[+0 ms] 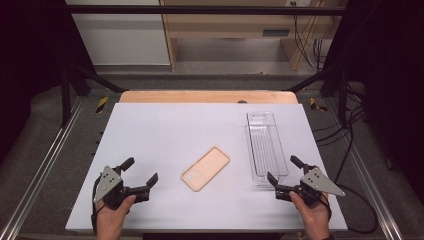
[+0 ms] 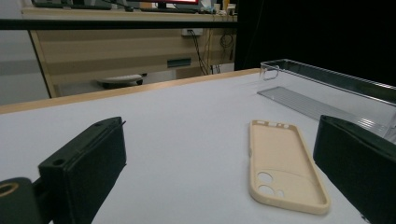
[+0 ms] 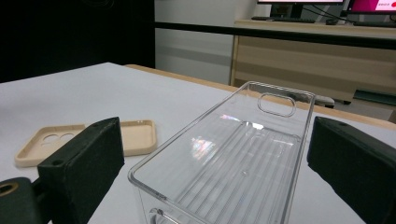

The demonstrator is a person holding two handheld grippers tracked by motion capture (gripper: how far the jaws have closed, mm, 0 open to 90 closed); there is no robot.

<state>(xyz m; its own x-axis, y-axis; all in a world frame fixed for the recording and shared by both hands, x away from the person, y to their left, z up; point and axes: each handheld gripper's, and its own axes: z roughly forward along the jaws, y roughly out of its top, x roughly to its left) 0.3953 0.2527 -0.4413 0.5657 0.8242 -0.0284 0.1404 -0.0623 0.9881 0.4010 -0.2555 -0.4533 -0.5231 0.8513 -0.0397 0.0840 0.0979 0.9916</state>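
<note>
A beige phone case (image 1: pixel 205 168) lies inner side up near the middle of the white table (image 1: pixel 165 130), camera cut-outs toward the front; it also lies ahead in the left gripper view (image 2: pixel 282 165) and behind the left jaw in the right gripper view (image 3: pixel 135 136). A clear plastic bin (image 1: pixel 266 148) stands to its right, long side running away from me, and it is empty (image 3: pixel 224 158). My left gripper (image 1: pixel 139 173) rests at the front left, jaws wide open with nothing between them. My right gripper (image 1: pixel 284 170) sits just before the bin's near end, open.
The table's wooden far edge (image 1: pixel 207 96) borders a floor with a desk (image 1: pixel 240 25) behind. Metal rails (image 1: pixel 45 155) run along both sides, and cables (image 1: pixel 350 145) trail at the right. A hand (image 1: pixel 112 220) holds each gripper at the front edge.
</note>
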